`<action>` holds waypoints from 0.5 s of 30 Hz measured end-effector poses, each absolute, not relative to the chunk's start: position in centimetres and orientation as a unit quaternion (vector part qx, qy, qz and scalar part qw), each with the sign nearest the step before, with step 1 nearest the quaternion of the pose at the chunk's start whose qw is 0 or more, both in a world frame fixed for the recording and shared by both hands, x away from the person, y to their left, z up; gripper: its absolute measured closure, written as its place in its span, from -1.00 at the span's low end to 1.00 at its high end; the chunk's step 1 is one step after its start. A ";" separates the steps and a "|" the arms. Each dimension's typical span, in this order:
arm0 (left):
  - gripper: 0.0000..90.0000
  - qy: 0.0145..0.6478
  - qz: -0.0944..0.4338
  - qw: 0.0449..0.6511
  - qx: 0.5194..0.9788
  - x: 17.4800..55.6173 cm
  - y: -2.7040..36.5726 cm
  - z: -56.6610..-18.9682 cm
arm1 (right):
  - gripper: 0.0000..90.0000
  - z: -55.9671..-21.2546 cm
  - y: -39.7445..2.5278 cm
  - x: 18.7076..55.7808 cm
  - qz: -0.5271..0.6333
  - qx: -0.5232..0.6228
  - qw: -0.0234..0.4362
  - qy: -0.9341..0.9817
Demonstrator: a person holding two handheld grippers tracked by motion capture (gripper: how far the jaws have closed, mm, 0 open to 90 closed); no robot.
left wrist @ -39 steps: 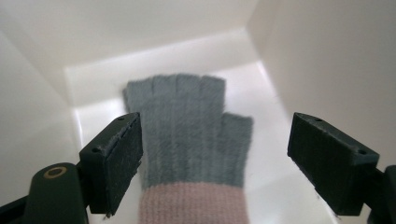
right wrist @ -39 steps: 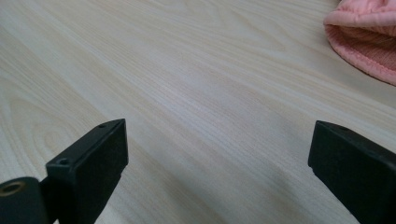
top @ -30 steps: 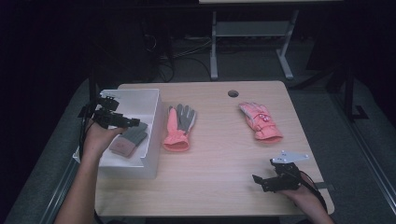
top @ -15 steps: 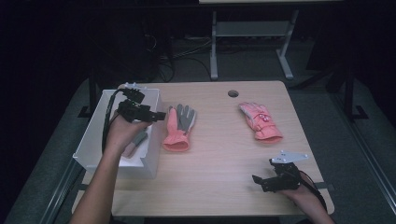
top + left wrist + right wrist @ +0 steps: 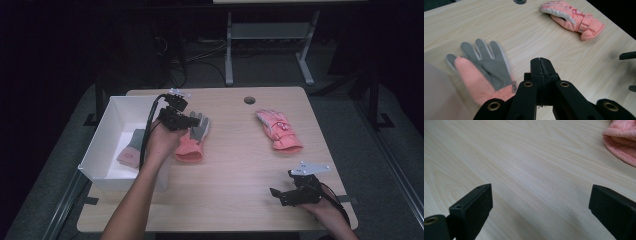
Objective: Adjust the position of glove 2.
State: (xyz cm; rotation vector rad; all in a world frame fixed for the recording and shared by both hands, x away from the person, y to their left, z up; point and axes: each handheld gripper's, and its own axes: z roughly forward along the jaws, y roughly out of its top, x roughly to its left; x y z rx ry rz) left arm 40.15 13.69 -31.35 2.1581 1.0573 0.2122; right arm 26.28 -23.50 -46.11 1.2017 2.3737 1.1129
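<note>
The surface (image 5: 529, 32) looks like pale wood-grain laminate, smooth and matt. The near glove (image 5: 482, 71) is soft cloth, orange with a grey, suede-like palm. The far glove (image 5: 574, 18) looks padded, slightly shiny fabric. The left claw (image 5: 541, 65) and right claw (image 5: 541, 210) are matt black plastic. The box (image 5: 107, 125) is smooth, white and matt.

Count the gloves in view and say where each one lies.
3: a grey-and-pink glove inside the white bin, a grey-palmed glove beside it, and a pink glove toward the table's right.
</note>
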 end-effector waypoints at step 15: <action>1.00 0.445 0.113 0.324 0.827 43.3 11.7 -37.2 | -0.89 -46.1 -23.4 26.4 0.384 0.407 0.125 0.820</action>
